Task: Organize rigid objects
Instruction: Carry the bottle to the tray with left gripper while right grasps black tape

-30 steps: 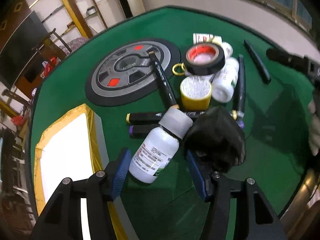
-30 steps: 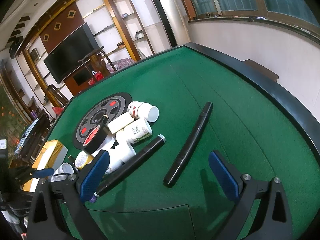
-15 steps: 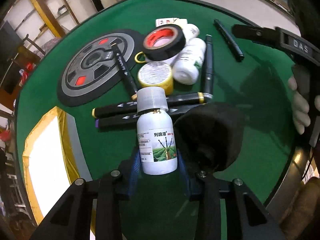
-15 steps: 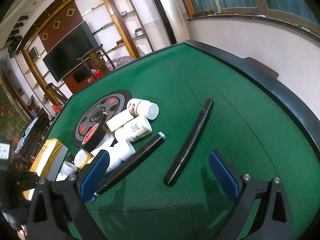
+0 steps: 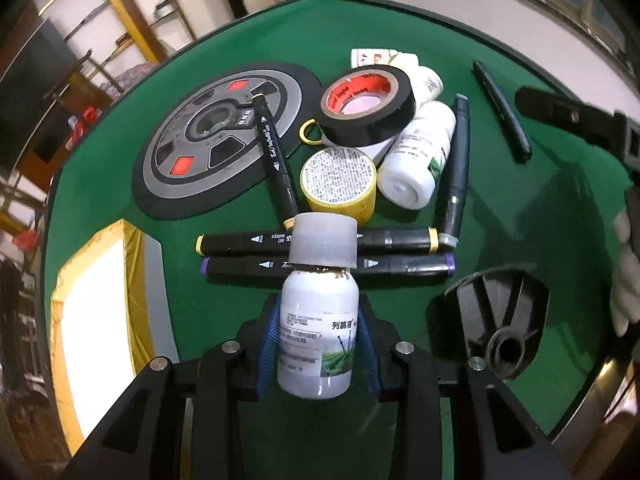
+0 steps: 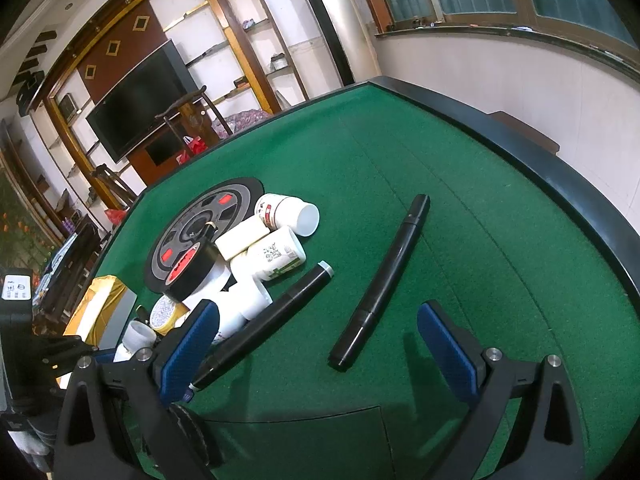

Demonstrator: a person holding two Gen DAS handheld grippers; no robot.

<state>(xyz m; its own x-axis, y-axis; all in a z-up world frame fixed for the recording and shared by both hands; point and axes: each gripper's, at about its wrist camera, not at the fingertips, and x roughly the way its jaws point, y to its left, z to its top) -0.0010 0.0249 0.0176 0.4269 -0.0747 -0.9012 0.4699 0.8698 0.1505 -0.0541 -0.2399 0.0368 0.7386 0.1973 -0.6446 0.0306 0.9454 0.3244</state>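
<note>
My left gripper [image 5: 319,332] is shut on a white bottle [image 5: 316,300] with a grey cap; its blue pads press the bottle's sides. The bottle points away from me, over two black markers [image 5: 400,266] lying crosswise. Beyond them are a yellow tin [image 5: 340,182], a black tape roll [image 5: 366,104] and several white bottles [image 5: 416,160]. My right gripper [image 6: 316,332] stands open above the green table [image 6: 400,152]. A black pen [image 6: 380,280] lies ahead between its fingers, untouched, and a grey-tipped marker [image 6: 272,320] lies by the left finger.
A grey and black disc [image 5: 216,140] lies at the back left. A white box with a yellow rim [image 5: 96,312] sits at the left. A black ribbed round part [image 5: 500,320] lies to the right, near a gloved hand [image 5: 624,280]. The table's dark edge [image 6: 560,176] runs along the right.
My left gripper has shut on the white bottle, which now lies straight along its fingers. The black round part has ended up further right, ribbed side showing. The right gripper has not moved.
</note>
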